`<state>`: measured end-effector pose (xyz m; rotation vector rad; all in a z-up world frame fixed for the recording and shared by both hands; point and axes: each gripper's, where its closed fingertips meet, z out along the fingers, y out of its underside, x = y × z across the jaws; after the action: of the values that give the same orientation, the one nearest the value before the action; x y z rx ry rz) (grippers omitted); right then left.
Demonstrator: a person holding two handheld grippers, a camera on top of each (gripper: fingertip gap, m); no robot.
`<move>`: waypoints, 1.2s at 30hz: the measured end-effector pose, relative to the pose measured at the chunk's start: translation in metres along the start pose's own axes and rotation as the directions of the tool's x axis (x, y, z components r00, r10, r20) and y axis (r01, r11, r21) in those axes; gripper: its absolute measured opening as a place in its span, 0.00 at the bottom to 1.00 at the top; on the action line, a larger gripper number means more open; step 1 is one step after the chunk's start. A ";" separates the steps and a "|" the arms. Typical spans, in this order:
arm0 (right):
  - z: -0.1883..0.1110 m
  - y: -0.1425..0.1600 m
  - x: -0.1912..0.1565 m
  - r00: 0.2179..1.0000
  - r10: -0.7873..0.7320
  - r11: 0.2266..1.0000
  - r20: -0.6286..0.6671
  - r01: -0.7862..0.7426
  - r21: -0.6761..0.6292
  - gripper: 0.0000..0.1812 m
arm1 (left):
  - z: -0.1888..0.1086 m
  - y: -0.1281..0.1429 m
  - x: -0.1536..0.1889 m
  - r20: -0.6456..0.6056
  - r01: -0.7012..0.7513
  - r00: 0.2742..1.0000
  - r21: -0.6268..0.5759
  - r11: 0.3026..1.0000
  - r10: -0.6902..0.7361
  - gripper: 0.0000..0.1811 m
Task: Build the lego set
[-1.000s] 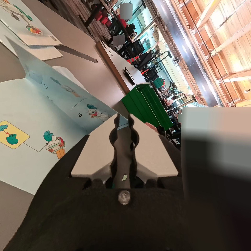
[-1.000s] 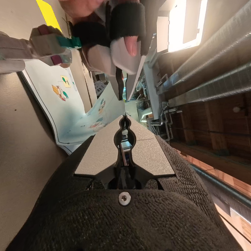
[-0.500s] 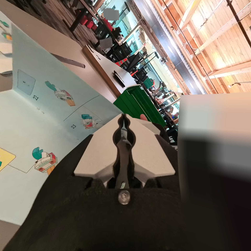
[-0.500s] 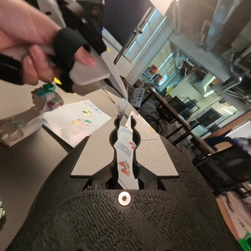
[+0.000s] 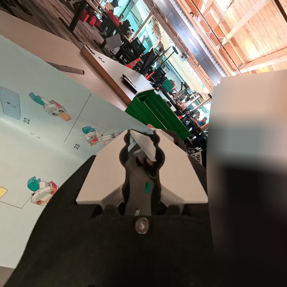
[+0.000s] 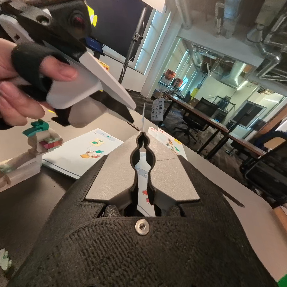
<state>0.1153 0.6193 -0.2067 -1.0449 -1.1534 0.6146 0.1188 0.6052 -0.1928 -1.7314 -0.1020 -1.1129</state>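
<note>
My right gripper [image 6: 142, 133] is shut on the thin edge of a light-blue instruction booklet page [image 6: 143, 116] that stands upright from its tips. The open booklet [image 6: 80, 149] lies on the table behind it. In the left wrist view the page [image 5: 46, 139] fills the left side. My left gripper [image 5: 141, 132] is open and empty, just above the page edge; it also shows in the right wrist view [image 6: 132, 115], held by a hand [image 6: 15, 93]. A partly built white, red and teal lego bird [image 6: 43, 138] stands at the left.
A green bin [image 5: 156, 115] stands past the page. More booklets [image 6: 169, 139] lie near the table's far edge. Loose pieces [image 6: 4, 262] lie at the lower left. Another table [image 5: 118, 69] and office chairs are beyond. The tips of both grippers are at nearly the same place.
My right gripper swung upright, opened, then shut on the page edge. My left gripper, shut half a second ago, has opened. The page has lifted.
</note>
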 end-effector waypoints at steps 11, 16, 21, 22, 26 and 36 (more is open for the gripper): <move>0.000 0.001 0.001 1.000 -0.016 1.000 -0.021 0.015 -0.010 0.00 | 0.010 -0.002 -0.007 0.125 -0.086 0.989 0.015 0.996 0.083 0.29; 0.000 0.001 0.005 0.997 0.067 0.998 -0.025 -0.067 -0.005 0.00 | 0.011 0.001 -0.002 0.143 -0.160 0.977 0.009 0.987 0.157 0.22; 0.001 0.003 0.008 0.986 0.165 0.986 -0.016 -0.165 0.004 0.00 | 0.014 0.004 -0.002 0.279 -0.421 0.867 -0.031 0.906 0.412 0.13; 0.001 0.003 0.008 0.984 0.176 0.984 -0.014 -0.176 0.005 0.00 | 0.016 0.005 -0.003 0.294 -0.456 0.844 -0.048 0.889 0.449 0.11; 0.001 0.004 0.009 0.980 0.199 0.980 -0.008 -0.199 0.010 0.00 | 0.021 0.006 0.001 0.289 -0.503 0.820 -0.051 0.863 0.495 0.10; 0.002 0.004 0.007 0.981 0.196 0.981 -0.001 -0.196 0.014 0.00 | 0.022 0.004 0.003 0.270 -0.485 0.841 -0.006 0.874 0.469 0.06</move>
<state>0.1165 0.6271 -0.2070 -1.1557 -1.0502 0.7749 0.1367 0.6194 -0.1939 -1.7135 0.1282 -0.5029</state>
